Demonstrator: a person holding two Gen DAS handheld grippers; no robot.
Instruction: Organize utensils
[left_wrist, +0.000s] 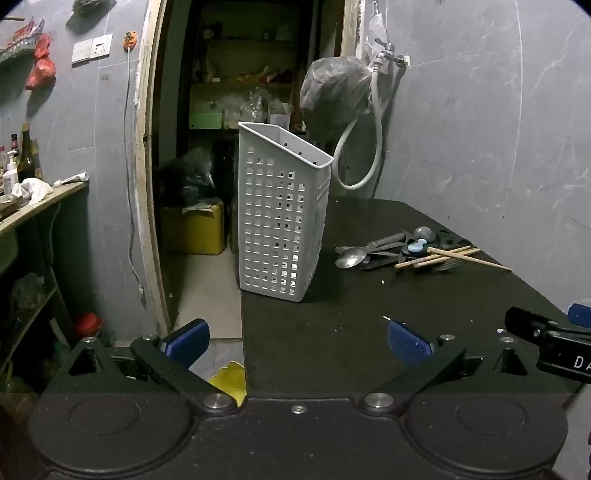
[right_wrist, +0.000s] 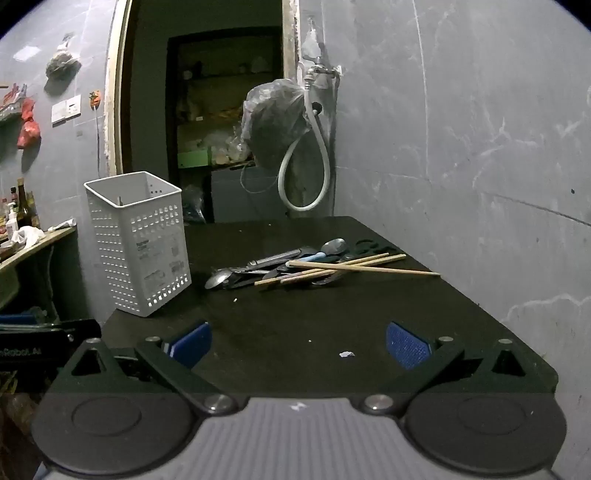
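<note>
Grey marbled wall tiles and a dark doorway back a black worktop (right_wrist: 332, 332) that carries everything for the job. Toward its far right side lies a loose heap of utensils (right_wrist: 295, 266): metal spoons, dark-handled pieces, a small light-blue item and several wooden chopsticks (right_wrist: 364, 268) lying across the top, one of them reaching out to the right beyond the heap. Left of the heap, near but apart from it, a white perforated plastic holder (right_wrist: 142, 243) stands upright at the worktop's left edge, its mouth open upward; what it contains cannot be made out.

Both tools hover over the near edge of the worktop, well short of the heap. The left gripper (left_wrist: 297, 343) has its blue-padded fingers (left_wrist: 408, 343) spread wide with nothing between them, and it faces the holder (left_wrist: 282, 214) from the near left corner. The right gripper (right_wrist: 297, 343) likewise has its fingers (right_wrist: 408, 345) parted wide and empty, facing the utensils. A small white scrap (right_wrist: 346, 354) lies on the worktop just in front of it.

Behind, a tap with a looped white hose (right_wrist: 321, 177) and a hanging plastic bag (right_wrist: 275, 125) sit beside the doorway.
</note>
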